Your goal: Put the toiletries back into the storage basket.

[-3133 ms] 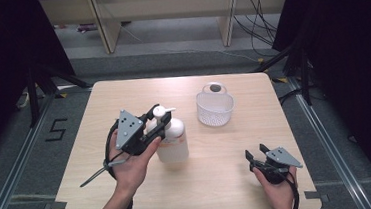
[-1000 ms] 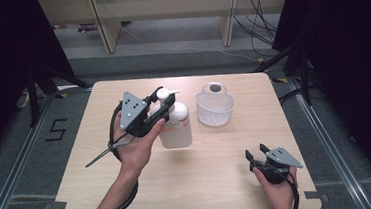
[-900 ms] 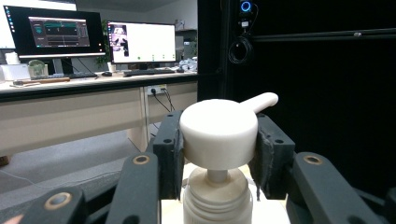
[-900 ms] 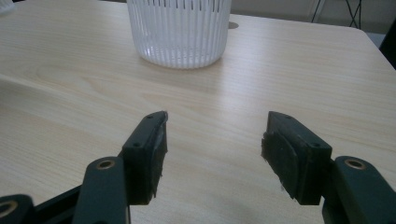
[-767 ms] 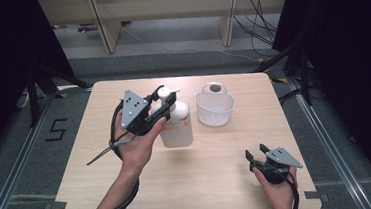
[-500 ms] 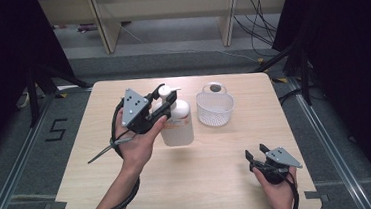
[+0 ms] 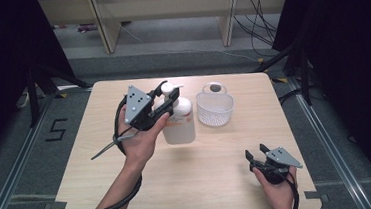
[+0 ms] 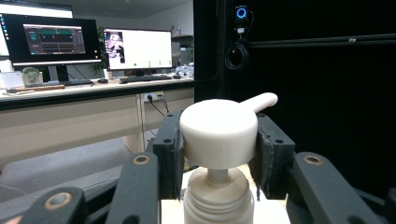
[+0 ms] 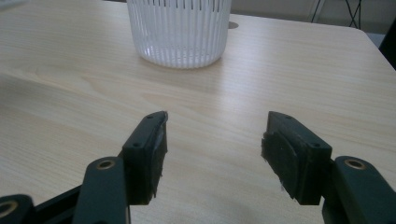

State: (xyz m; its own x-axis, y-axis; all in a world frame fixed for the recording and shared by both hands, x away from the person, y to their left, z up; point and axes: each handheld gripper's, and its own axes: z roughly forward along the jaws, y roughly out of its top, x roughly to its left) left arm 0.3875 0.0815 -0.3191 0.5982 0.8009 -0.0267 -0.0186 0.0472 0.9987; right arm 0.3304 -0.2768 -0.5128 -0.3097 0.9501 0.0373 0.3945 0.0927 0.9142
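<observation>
pump bottle (image 7: 179,122): we log its white pump head clamped in our left gripper (image 8: 218,140), just beside the white basket (image 7: 215,108); right gripper (image 9: 212,154) unclenched, holding nothing.

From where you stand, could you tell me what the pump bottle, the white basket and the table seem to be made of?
Pump bottle: probably plastic, a smooth matte white pump head on a cloudy body. Basket: likely translucent white plastic, with thin vertical ribs. Table: pale wood or wood-look laminate, showing fine grain lines and a dull sheen.
</observation>
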